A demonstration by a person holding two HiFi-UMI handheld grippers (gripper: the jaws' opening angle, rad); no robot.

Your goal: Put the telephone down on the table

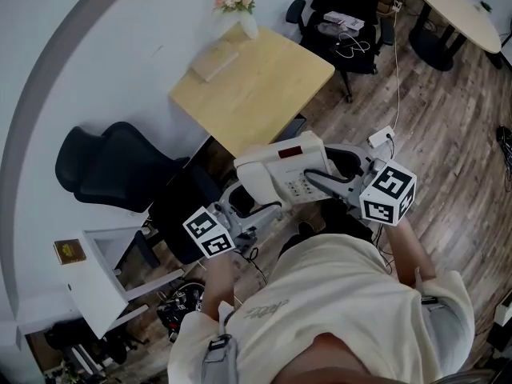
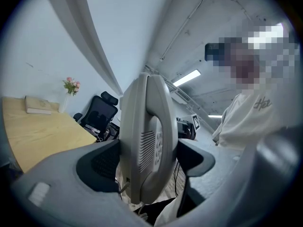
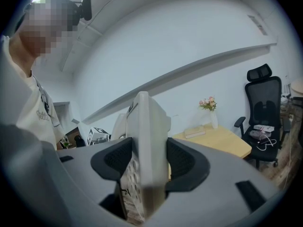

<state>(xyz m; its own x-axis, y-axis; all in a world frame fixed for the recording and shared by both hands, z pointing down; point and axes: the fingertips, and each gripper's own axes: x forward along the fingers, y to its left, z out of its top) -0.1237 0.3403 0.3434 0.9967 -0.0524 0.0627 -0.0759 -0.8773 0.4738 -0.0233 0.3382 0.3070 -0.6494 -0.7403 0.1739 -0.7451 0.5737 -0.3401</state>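
Note:
A pale grey desk telephone (image 1: pixel 280 170) with a keypad and a small red display hangs in the air in front of the person, off the near corner of the wooden table (image 1: pixel 256 86). My left gripper (image 1: pixel 244 206) is shut on its left end, my right gripper (image 1: pixel 320 184) on its right end. In the left gripper view the telephone (image 2: pixel 147 136) stands edge-on, pinched between both pads of the left gripper (image 2: pixel 147 162). The right gripper view likewise has the telephone (image 3: pixel 144 145) clamped in the right gripper (image 3: pixel 147 162), with the table (image 3: pixel 218 141) beyond.
On the table's far end lie a book (image 1: pixel 214 61) and a vase of flowers (image 1: pixel 238 6). A black office chair (image 1: pixel 112 166) stands to the left, another (image 1: pixel 344 14) behind the table. A white cabinet (image 1: pixel 104 278) is at lower left, a power strip (image 1: pixel 382 137) on the wooden floor.

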